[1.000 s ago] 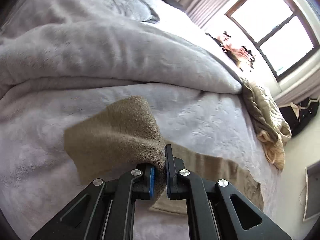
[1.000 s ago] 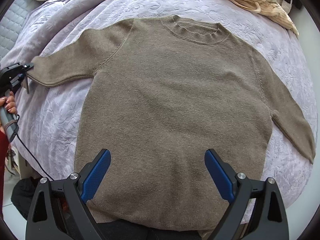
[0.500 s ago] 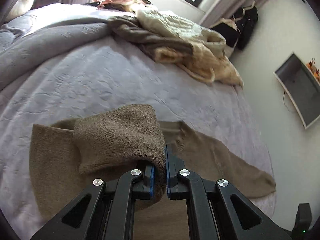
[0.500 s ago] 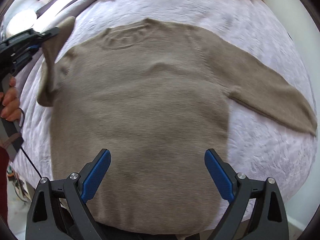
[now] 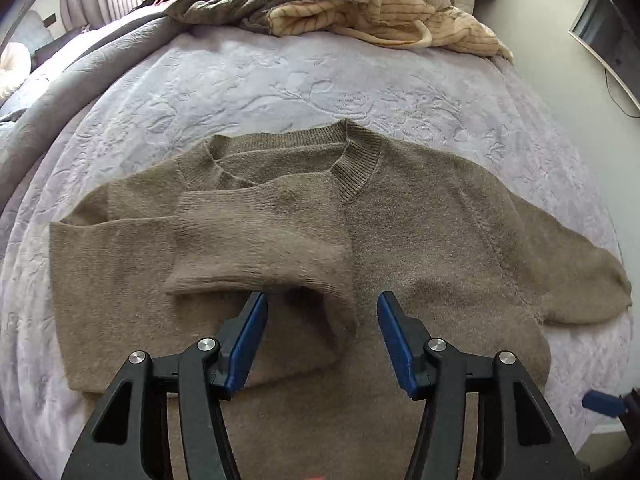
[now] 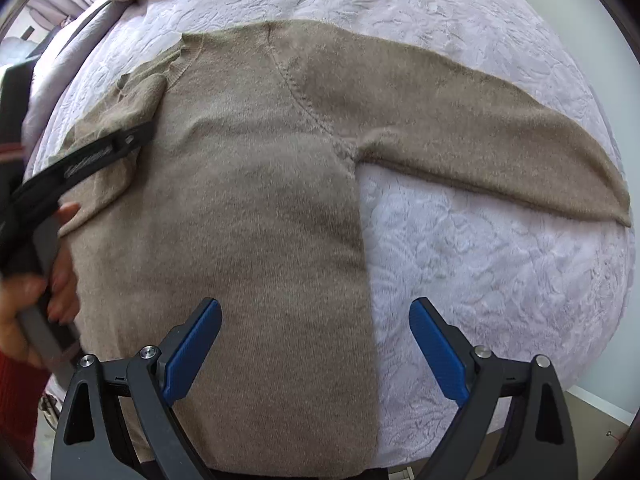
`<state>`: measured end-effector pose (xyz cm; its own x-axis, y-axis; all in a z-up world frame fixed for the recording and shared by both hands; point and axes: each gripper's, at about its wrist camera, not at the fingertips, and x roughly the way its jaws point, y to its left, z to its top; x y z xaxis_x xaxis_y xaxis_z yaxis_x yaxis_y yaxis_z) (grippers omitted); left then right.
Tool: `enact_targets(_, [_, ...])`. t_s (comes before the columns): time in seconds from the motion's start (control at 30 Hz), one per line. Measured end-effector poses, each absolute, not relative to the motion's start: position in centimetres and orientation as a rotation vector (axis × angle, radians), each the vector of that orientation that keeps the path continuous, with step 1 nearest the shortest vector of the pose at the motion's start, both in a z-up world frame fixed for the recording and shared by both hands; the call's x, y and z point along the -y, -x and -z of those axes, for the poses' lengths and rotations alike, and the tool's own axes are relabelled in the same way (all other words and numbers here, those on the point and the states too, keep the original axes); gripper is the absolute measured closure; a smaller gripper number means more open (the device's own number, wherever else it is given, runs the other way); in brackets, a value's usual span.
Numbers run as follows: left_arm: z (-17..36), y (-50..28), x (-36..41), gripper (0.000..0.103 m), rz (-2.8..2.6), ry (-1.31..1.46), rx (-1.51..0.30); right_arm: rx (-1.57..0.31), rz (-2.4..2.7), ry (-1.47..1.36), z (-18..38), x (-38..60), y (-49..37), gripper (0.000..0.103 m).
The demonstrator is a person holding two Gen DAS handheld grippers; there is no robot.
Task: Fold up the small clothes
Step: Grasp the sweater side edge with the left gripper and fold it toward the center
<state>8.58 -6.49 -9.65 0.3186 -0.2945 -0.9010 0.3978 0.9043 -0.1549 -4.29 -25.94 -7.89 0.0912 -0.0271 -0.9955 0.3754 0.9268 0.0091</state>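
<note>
Left wrist view: bed (image 5: 280, 80) fills the frame, covered by a pale lilac quilt with a raised flower pattern, soft and lightly puckered. A brown sweater (image 5: 432, 232) lies flat on it, neck toward the far side, hem toward the near edge.

Progress, judged from the lay of the cloth: one fold is in. The left sleeve (image 5: 260, 240) is turned over onto the chest, cuff end lying near the middle, just below the ribbed collar (image 5: 356, 168). The right sleeve (image 6: 480, 120) lies stretched out flat to the right across the quilt, unfolded. Left to do, as I read it: right sleeve in, then the body folded up from the hem.

Sweater material: thick fuzzy knit, matte, slightly felted surface; ribbing at the collar; a curved seam shows at the right shoulder in the right wrist view. The folded sleeve keeps a rounded, open loop at its near edge, not pressed flat.

Far side of the bed: a loose heap of clothes (image 5: 360, 8), cream striped and grey-olive, crumpled.

Left gripper (image 5: 318, 326): jaws opening, blue pads apart; the sleeve cuff sits between them but the pads do not press it. A hand (image 6: 60, 280) holds its handle at the left edge of the right wrist view.

Right gripper (image 6: 316, 346): jaws wide apart, empty, above the sweater's right side edge near the hem.
</note>
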Motion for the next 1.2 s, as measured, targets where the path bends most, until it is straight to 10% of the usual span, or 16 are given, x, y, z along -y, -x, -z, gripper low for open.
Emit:
enact_targets(0.53, [15.8, -21.2, -15.0, 0.045, 0.093, 0.2, -1.384, -1.194, -0.053, 0.627, 13.4, 7.7, -13.3, 0.012])
enact_targets(0.6, [16.1, -21.5, -15.1, 0.045, 0.107, 0.223, -1.377, -1.206, -0.059, 0.656, 14.4, 7.7, -14.1, 0.053])
enact_targets(0.63, [16.1, -21.5, -15.0, 0.045, 0.111, 0.222, -1.37, -1.225, -0.071, 0.579, 14.0, 8.4, -14.5, 0.093])
enact_targets(0.83, [16.1, -21.3, -14.8, 0.061, 0.166, 0.225, -1.344, -1.158, 0.054, -0.283, 10.3, 21.4, -12.6, 0.09])
enact_targets(0.93, [16.1, -21.1, -14.6, 0.081, 0.191, 0.246, -1.334, -1.213, 0.146, -0.71, 13.7, 27.7, -9.7, 0.038])
enact_targets(1.1, [15.3, -21.1, -14.2, 0.092, 0.204, 0.208, -1.316, -1.177, 0.154, -0.923, 14.7, 29.5, -7.8, 0.037])
enact_targets(1.17, [14.6, -21.1, -14.5, 0.093, 0.209, 0.198, -1.3, -1.17, 0.156, -0.947, 14.6, 29.8, -8.6, 0.09])
enact_targets(1.2, [14.1, -21.3, -14.9, 0.093, 0.21, 0.183, -1.289, -1.166, 0.161, -0.936, 14.3, 29.6, -8.8, 0.095])
